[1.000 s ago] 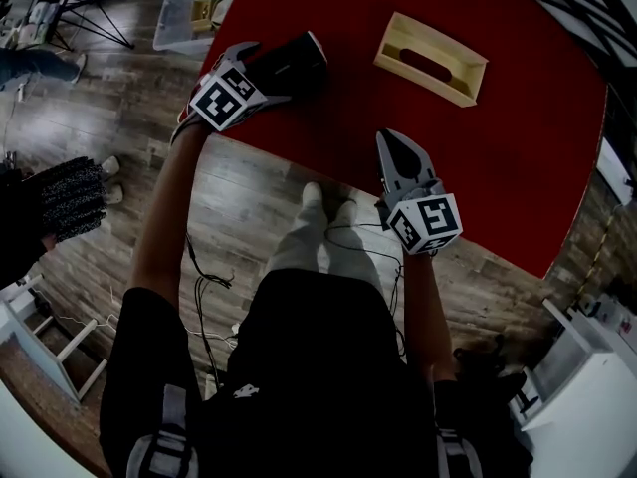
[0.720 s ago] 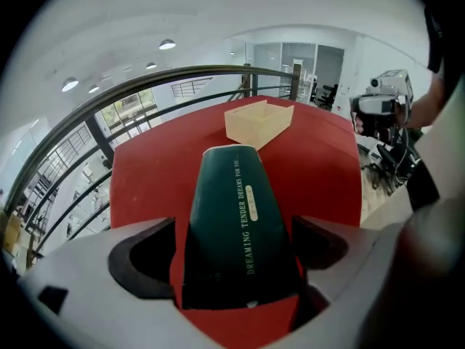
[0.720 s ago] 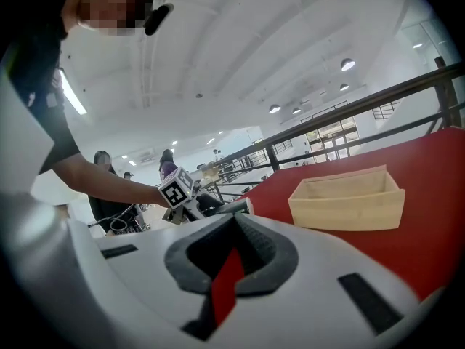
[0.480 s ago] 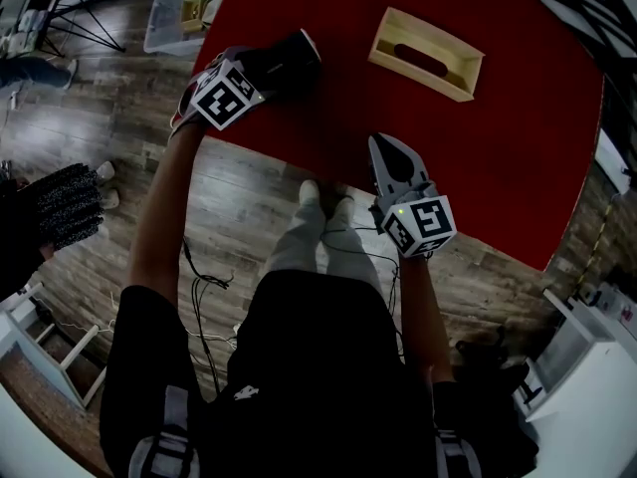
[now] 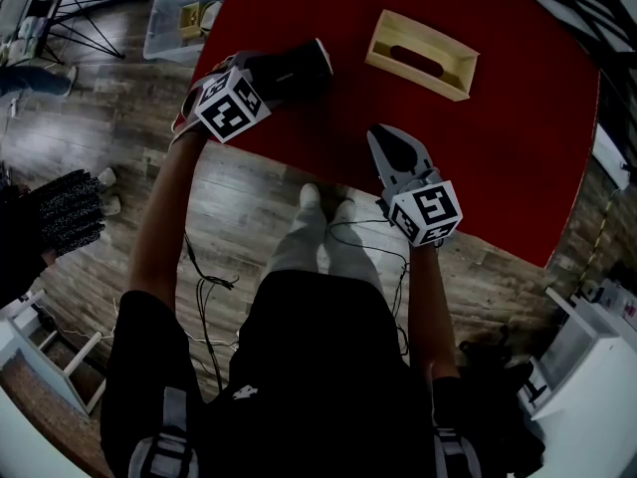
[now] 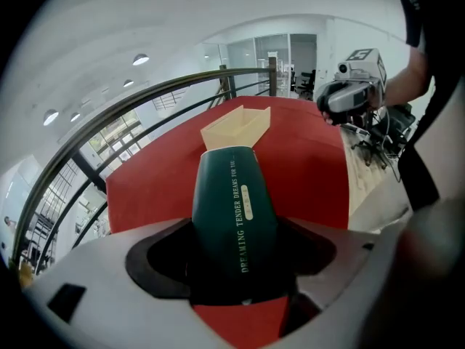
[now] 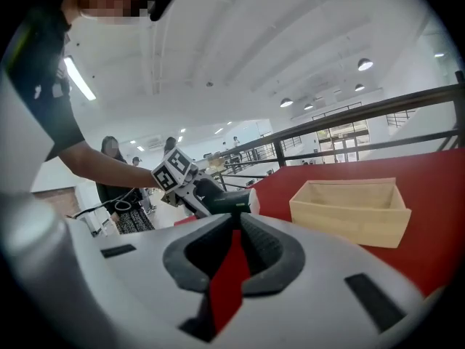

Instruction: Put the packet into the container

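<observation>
At the left gripper [image 6: 236, 259], the jaws have just been closing and now clamp both sides of the dark green packet [image 6: 232, 195], which fills the gap between the pads and juts forward past them. Pale lettering runs lengthwise down the packet's face. Head view: left gripper [image 5: 265, 70] sits over the near-left edge of the red table [image 5: 498, 147], with the packet [image 5: 297, 68] pointing toward the table's middle, white end outermost. Whether the packet's underside touches the red surface, cannot tell. Packet is outside the container [image 5: 413, 76] and well apart from it; the left gripper view shows the container [image 6: 236, 129] directly beyond the packet's far end. Container is a pale, open-topped rectangular box standing upright on the table, nothing visible inside from the head view. Right gripper [image 7: 236, 227]: jaws pressed together with nothing between them, only red table [image 7: 436, 195] showing past the pads. Head view puts the right gripper [image 5: 382, 140] at the table's near edge, tips toward the container, apart from both packet and container. Right gripper view: container [image 7: 349, 224] ahead to its right. Wooden floor [image 5: 249, 197] lies below the table edge.
</observation>
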`<action>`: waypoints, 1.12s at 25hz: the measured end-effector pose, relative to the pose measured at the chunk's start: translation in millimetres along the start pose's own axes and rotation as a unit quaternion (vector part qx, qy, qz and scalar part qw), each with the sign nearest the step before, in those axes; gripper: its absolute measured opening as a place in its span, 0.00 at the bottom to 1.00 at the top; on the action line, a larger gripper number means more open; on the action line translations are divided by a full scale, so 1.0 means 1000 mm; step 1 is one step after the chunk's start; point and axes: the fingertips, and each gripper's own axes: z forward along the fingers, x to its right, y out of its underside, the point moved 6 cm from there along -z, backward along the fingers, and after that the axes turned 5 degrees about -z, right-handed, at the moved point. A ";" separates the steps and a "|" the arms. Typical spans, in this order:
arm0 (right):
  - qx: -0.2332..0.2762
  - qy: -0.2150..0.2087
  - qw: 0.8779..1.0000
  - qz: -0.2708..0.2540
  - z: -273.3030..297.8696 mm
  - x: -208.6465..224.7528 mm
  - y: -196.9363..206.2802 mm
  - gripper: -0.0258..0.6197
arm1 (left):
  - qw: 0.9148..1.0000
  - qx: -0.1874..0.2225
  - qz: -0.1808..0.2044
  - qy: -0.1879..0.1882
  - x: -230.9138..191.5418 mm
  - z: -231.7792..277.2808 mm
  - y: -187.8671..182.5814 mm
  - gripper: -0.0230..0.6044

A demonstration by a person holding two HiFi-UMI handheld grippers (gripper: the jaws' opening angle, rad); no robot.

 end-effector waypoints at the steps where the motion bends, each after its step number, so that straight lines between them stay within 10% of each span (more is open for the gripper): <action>1: -0.004 -0.007 1.000 -0.006 -0.001 0.002 -0.002 0.08 | 1.000 0.004 0.009 0.004 0.003 -0.001 -0.006 0.63; 13: -0.103 -0.065 0.971 -0.205 -0.008 0.030 -0.031 0.56 | 0.986 0.011 0.151 0.069 0.051 -0.009 -0.071 0.63; 28: -0.307 -0.141 0.855 -0.393 0.007 0.031 -0.009 0.73 | 0.946 0.047 0.291 0.132 0.133 0.010 -0.149 0.63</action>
